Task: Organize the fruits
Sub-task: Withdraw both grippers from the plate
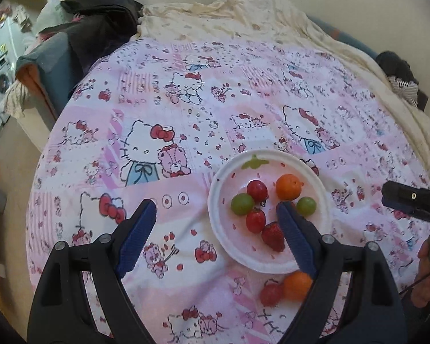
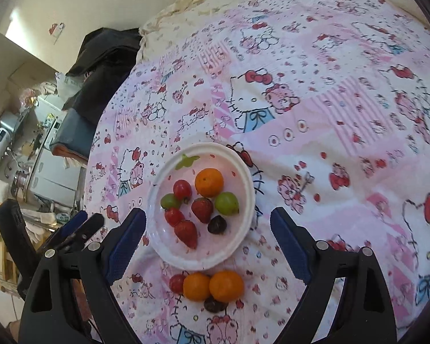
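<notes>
A white plate (image 2: pixel 245 186) sits on a pink cartoon bedsheet and holds an orange (image 2: pixel 209 182), two green grapes (image 2: pixel 226 203), red cherry tomatoes (image 2: pixel 182 189), strawberries (image 2: pixel 202 209) and a dark fruit (image 2: pixel 217 224). In front of the plate lie two oranges (image 2: pixel 226 285), a red fruit (image 2: pixel 176 283) and a dark fruit (image 2: pixel 213 305). My right gripper (image 2: pixel 207 242) is open and empty, above the plate's near rim. My left gripper (image 1: pixel 216 238) is open and empty, its right finger over the plate (image 1: pixel 223 177). An orange (image 1: pixel 296 285) and a red fruit (image 1: pixel 271 293) lie below the plate there.
The bed is covered by the pink sheet (image 1: pixel 186 114) with a cream blanket (image 1: pixel 229 20) at the far end. Dark clothes (image 1: pixel 100 14) are piled at the far left corner. The right gripper (image 1: pixel 410 200) shows at the right edge of the left view.
</notes>
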Available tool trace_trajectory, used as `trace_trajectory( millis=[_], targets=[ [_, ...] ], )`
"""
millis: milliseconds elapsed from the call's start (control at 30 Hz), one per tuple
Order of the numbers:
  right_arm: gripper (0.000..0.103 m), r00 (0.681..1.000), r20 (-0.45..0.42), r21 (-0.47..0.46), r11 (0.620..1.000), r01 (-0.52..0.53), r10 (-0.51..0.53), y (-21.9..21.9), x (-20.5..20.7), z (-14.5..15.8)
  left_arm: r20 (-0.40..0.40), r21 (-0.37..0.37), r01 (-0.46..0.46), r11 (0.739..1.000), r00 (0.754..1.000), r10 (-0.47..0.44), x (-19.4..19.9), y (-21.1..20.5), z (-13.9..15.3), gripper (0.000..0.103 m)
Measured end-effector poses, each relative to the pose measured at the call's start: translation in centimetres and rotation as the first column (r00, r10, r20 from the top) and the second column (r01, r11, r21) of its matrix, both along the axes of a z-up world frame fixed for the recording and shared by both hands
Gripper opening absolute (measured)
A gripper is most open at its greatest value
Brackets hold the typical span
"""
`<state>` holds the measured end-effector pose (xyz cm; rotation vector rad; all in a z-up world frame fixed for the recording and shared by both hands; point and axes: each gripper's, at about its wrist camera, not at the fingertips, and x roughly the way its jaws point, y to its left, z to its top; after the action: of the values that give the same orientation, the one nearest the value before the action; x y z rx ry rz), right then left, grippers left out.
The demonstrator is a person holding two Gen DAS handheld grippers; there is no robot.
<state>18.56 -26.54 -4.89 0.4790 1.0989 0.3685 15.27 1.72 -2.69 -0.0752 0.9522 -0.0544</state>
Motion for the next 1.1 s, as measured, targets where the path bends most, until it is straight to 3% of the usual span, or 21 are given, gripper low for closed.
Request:
trace_trajectory(
  millis=[400,633,833,967,1100],
  targets=[
    [0.091,0.996,-0.017,0.025,0.996,0.084,-0.083,-2.9,-4.6,0.5,0.001,-0.026,-0.012,1.0,1.0,0.012,-4.1,0.6,0.8,0.084],
    [0.091,0.998,-0.003,-0.007,0.998,0.06,-0.06,-2.1,-7.1,0.5,-0.006,-0.054,-0.041,0.998,0.999,0.041,-6.0,1.1,0.7,0.084],
    [0.091,0.99,-0.111,0.096,0.991,0.097,-0.086,-2.5,-8.2,-1.9,-0.068,-0.048,-0.087,0.995,0.994,0.083,-6.7,1.6,-0.9,0.084],
    [0.091,0.986,-0.128,0.073,0.991,0.116,-0.106,-2.7,-8.2,-2.4,-0.121,-0.06,-0.096,0.994,0.989,0.088,-6.8,1.5,-2.5,0.084],
    [0.091,0.986,-0.131,0.065,0.991,0.115,-0.106,-2.8,-8.0,-2.5,-0.183,-0.095,-0.056,0.994,0.982,0.037,-6.6,0.4,-4.4,0.084]
  ],
)
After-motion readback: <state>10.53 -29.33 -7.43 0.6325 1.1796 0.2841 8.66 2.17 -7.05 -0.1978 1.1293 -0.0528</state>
